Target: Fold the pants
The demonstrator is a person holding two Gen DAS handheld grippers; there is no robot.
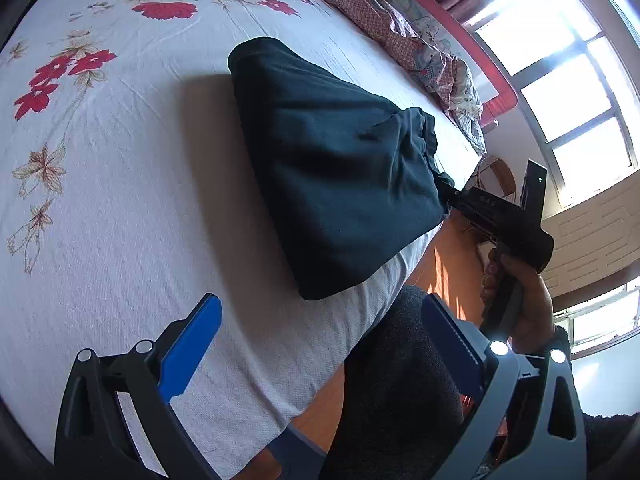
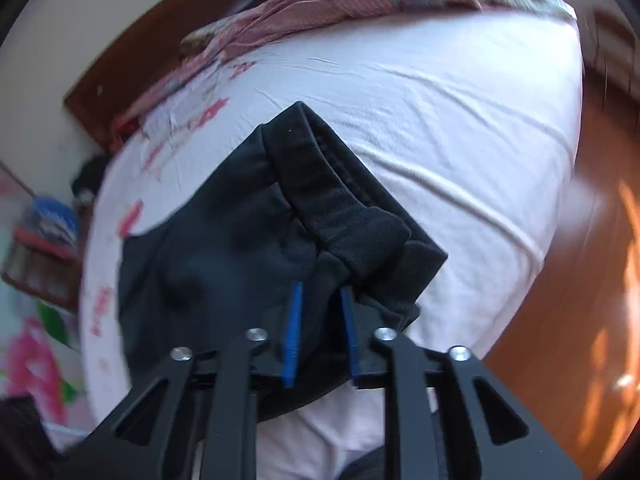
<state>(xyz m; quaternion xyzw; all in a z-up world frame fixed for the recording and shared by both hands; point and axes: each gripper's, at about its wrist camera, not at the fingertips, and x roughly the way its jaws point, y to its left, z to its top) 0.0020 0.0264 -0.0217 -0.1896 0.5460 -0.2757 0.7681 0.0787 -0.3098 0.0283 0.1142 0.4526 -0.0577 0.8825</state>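
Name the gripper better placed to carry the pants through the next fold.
Right. The right gripper is already shut on the dark pants near the waistband, holding that end raised above the bed sheet. The left gripper is open, empty and off the fabric.

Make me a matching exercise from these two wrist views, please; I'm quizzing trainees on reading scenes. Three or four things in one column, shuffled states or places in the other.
Things:
1. left gripper
2. right gripper
3. pants
4. checked bedding

States or places:
A. bunched along the bed's far edge
B. jaws wide apart, holding nothing
C. dark, folded, lying on the floral sheet
D. jaws closed on dark fabric

Pairs: 1-B, 2-D, 3-C, 4-A
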